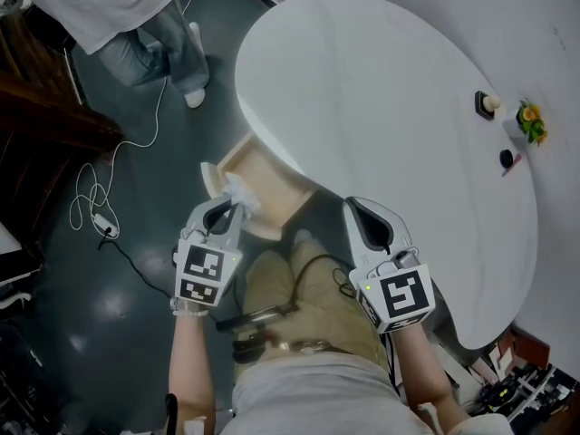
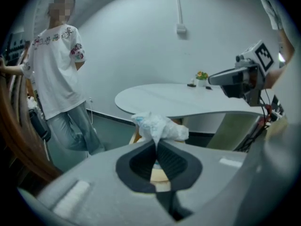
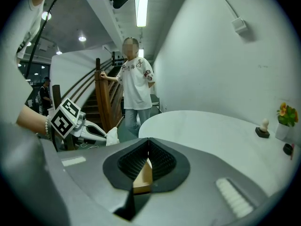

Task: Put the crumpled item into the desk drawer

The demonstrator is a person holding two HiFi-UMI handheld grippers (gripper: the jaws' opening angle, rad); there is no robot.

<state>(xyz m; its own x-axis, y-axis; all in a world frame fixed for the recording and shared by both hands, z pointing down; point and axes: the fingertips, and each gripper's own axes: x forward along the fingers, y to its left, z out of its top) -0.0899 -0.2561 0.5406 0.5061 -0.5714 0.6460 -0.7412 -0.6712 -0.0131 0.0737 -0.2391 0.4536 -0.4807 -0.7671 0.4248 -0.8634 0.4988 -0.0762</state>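
A crumpled white wad [image 1: 241, 191] [image 2: 159, 126] is pinched at the tips of my left gripper [image 1: 228, 206] [image 2: 156, 141], which is shut on it. The wad hangs just over the near corner of the open wooden drawer [image 1: 258, 181] that juts out from under the white oval desk [image 1: 381, 89]. My right gripper [image 1: 364, 216] [image 3: 148, 140] is shut with nothing between its jaws and hovers to the right of the drawer, over the desk's near edge. In the right gripper view the left gripper [image 3: 96, 134] and its wad [image 3: 113, 136] show at the left.
A person in a white shirt and jeans [image 1: 145, 25] [image 2: 59, 79] stands on the dark floor left of the desk. A cable and power strip [image 1: 100, 216] lie on the floor. Small items and a potted plant [image 1: 528, 120] sit at the desk's far right. A wooden staircase [image 3: 101, 98] rises behind.
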